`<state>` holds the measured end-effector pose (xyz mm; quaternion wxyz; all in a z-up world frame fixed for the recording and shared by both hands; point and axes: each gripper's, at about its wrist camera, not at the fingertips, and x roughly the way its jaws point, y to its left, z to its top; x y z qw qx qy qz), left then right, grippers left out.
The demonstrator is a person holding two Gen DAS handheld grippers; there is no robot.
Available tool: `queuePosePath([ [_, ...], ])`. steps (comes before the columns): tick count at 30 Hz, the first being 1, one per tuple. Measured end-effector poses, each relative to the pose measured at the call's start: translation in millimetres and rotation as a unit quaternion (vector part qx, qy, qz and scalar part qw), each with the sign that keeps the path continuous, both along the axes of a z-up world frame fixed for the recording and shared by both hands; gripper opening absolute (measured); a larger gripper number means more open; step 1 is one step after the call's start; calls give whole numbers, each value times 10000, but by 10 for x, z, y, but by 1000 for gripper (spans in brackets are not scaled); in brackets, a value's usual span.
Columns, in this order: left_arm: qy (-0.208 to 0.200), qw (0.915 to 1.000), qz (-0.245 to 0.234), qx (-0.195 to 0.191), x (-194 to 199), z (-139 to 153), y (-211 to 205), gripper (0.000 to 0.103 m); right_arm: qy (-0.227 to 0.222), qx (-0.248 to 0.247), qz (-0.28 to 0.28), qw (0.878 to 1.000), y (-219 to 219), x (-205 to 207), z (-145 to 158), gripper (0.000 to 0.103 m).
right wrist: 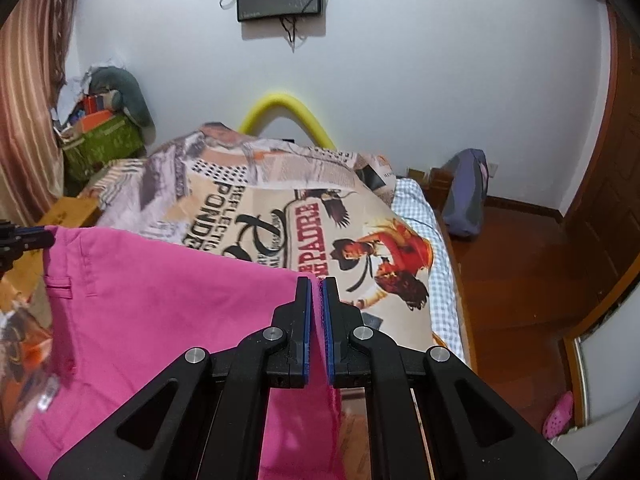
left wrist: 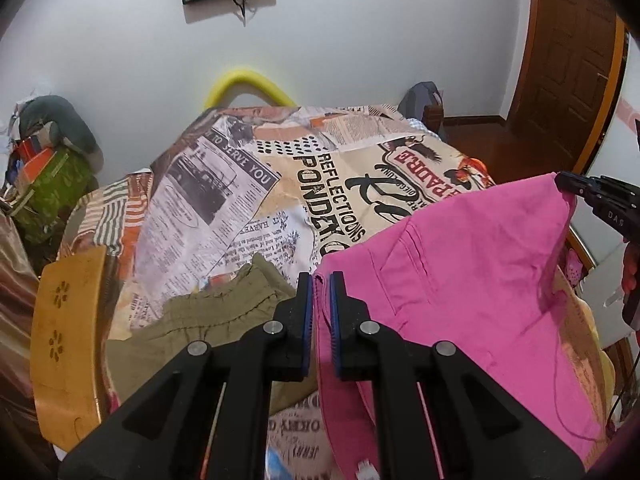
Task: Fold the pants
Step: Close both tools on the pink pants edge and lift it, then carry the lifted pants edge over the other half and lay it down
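Note:
Pink pants (left wrist: 460, 280) hang stretched in the air above the bed, held at two corners of the waist. My left gripper (left wrist: 321, 280) is shut on the pants' left corner. My right gripper (right wrist: 319, 284) is shut on the right corner of the pants (right wrist: 160, 312). In the left wrist view the right gripper (left wrist: 560, 182) shows at the far right, pinching the cloth. In the right wrist view the left gripper (right wrist: 48, 238) shows at the far left edge. The lower legs hang out of sight.
A bed with a newspaper-print cover (left wrist: 280, 184) lies below. Olive-green pants (left wrist: 216, 320) lie crumpled at its near left. A wooden chair back (left wrist: 68, 340) stands left. A yellow curved bar (left wrist: 248, 84), a cluttered pile (left wrist: 52, 168), a blue bag (right wrist: 466, 196) and a wooden door (left wrist: 572, 52) surround it.

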<state>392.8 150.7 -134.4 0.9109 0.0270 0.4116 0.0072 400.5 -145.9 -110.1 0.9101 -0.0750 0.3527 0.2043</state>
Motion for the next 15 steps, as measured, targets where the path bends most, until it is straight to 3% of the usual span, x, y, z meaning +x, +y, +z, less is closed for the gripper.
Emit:
queuePosePath([
  [15, -207, 9998, -20, 19, -1083, 139, -277, 6, 154, 178, 1, 9997, -282, -961, 182, 5],
])
